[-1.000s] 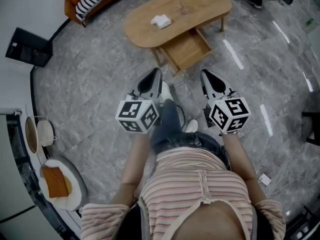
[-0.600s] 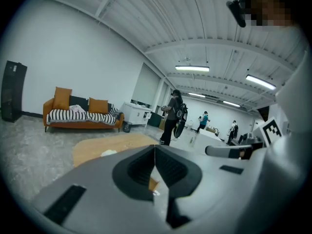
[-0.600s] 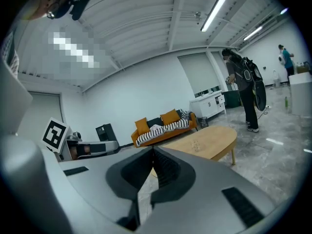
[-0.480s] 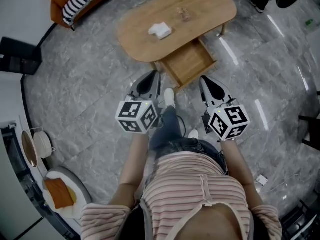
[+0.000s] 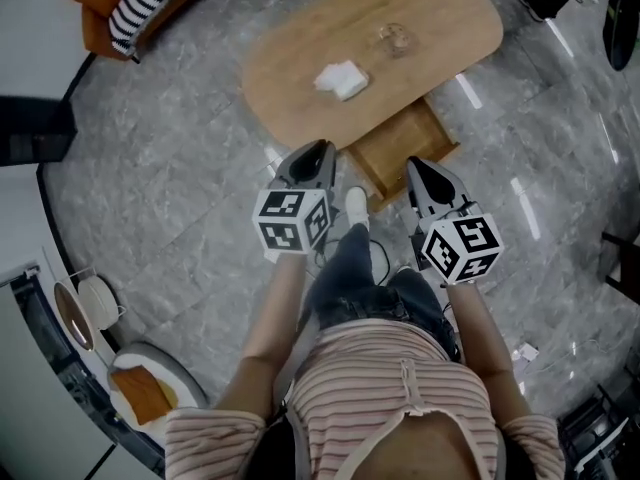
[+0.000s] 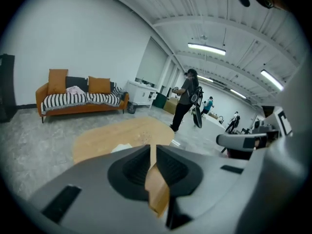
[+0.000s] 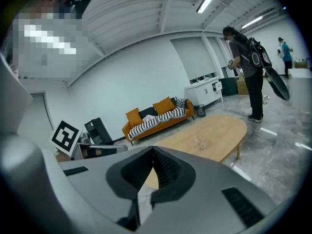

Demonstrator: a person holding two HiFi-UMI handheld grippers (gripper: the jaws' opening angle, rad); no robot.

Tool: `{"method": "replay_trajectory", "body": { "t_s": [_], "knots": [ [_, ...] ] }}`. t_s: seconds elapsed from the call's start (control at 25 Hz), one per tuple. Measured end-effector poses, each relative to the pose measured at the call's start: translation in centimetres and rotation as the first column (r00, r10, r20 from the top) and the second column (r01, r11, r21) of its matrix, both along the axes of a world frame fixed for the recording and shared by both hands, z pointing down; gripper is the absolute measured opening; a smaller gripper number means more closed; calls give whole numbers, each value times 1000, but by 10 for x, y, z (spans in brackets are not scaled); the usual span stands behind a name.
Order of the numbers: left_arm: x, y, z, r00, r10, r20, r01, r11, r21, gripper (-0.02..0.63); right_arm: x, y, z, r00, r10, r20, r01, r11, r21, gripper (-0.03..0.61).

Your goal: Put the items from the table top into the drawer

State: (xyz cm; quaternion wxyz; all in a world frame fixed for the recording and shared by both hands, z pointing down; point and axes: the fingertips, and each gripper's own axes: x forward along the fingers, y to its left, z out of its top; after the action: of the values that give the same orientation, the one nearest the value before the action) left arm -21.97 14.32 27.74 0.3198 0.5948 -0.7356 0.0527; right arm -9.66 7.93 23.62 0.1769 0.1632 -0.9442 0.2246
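An oval wooden table (image 5: 300, 68) stands ahead of me, with its open drawer (image 5: 405, 148) pulled out on the near side. On the top lie a white folded item (image 5: 341, 80) and a small clear glass item (image 5: 396, 38). My left gripper (image 5: 318, 148) is shut and empty, its tip just short of the table's near edge. My right gripper (image 5: 415, 164) is also shut with nothing in it, beside the drawer's front. The left gripper view looks past the left gripper (image 6: 151, 147) onto the table (image 6: 112, 135). Beyond the right gripper (image 7: 153, 149) the glass item (image 7: 199, 140) shows.
An orange sofa (image 5: 130, 8) with striped cushions stands beyond the table. A person with a bag (image 6: 187, 99) stands past the table's far end. A round bed with an orange cushion (image 5: 145, 393) lies behind me on the left. My shoe (image 5: 355, 203) is between the grippers.
Both grippers have moved forward toward the table with me, so the table and drawer lie closer. The jaws of both have stayed shut.
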Motion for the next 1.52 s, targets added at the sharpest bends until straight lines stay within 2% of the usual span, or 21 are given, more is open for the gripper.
{"method": "replay_trajectory", "body": {
  "t_s": [0.24,0.36,0.6,0.84,1.12,1.52],
  "knots": [
    [-45,-38,54,998,6,-64,-12,996,-92,23,-29,-27,20,996,47,-70,-48,999,-9,8],
    [-57,-57,85,995,-4,-102,-11,990,-143,75,-30,-41,35,992,79,-98,-82,996,-31,8],
    [-77,-89,154,985,-95,-141,61,972,-227,106,-36,-65,76,987,94,-132,-103,993,-57,9],
    [-87,-106,220,969,-184,-162,135,953,-272,123,-46,-81,127,983,100,-156,-110,993,-54,8],
    [-98,-116,277,933,-285,-221,223,937,-268,135,-56,-84,185,981,81,-177,-97,992,-82,8],
    [-111,-135,307,888,-371,-272,311,920,-238,140,-76,-79,232,982,31,-186,-55,991,-125,8]
  ]
}}
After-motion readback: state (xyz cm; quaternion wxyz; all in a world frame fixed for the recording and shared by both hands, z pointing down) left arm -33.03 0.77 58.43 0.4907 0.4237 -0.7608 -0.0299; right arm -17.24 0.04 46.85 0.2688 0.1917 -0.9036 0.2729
